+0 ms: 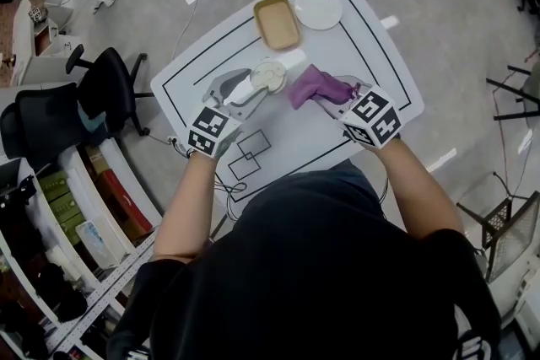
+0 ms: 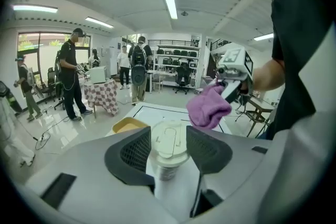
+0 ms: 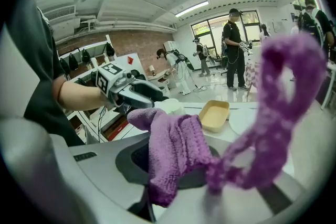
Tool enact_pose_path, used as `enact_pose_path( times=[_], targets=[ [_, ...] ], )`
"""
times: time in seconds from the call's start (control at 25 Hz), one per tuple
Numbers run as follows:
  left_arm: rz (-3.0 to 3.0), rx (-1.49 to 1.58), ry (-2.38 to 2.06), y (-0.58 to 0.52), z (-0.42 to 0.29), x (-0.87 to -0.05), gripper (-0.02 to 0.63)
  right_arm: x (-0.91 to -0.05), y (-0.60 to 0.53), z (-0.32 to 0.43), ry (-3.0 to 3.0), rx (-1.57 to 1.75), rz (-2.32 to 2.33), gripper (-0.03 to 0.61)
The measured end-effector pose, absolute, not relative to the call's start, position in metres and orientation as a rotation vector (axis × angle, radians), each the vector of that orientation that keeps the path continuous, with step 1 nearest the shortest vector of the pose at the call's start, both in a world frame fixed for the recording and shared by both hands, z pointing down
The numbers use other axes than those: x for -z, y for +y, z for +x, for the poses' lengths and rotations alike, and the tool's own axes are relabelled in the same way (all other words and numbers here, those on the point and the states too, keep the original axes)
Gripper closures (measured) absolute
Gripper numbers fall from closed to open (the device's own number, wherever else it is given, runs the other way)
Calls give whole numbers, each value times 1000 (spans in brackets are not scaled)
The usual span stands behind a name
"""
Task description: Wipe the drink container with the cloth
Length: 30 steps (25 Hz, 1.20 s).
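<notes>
cup [image 1: 269, 75] left of cloth [image 1: 316, 86], tray [image 1: 277, 23] behind cup

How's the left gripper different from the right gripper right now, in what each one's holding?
The left gripper is shut on a stiff white lidded cup; the right gripper is shut on a soft purple cloth. The cup sits neatly between the left gripper's jaws; the cloth spills loose past the right gripper's. Both are over the white table, close together.
</notes>
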<state>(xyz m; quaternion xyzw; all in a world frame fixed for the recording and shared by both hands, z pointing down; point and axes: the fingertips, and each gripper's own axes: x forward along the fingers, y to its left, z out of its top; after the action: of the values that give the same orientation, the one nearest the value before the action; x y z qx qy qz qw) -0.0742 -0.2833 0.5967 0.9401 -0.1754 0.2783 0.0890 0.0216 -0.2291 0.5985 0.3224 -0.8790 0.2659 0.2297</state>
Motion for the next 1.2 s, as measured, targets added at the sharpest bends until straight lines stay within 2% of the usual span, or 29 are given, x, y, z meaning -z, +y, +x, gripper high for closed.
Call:
enact_pose_path(
  times=[0.2, 0.32, 0.56, 0.88, 1.2],
  targets=[
    [2763, -780, -554, -294, -67, -586, 530, -623, -202, -11, -2402, -776, 825, 505],
    [2754, -837, -536, -293, -55, -592, 564, -634, -199, -30, -2412, -788, 809, 505],
    [2677, -914, -516, -294, -52, -615, 580, -638, -213, -49, -2454, -795, 818, 505],
    [2676, -763, -556, -293, -50, -609, 588, -662, -229, -59, -2406, -788, 871, 505],
    [2699, -735, -589, -294, -48, -612, 592, -730, -234, -59, -2275, -765, 790, 503]
  ],
)
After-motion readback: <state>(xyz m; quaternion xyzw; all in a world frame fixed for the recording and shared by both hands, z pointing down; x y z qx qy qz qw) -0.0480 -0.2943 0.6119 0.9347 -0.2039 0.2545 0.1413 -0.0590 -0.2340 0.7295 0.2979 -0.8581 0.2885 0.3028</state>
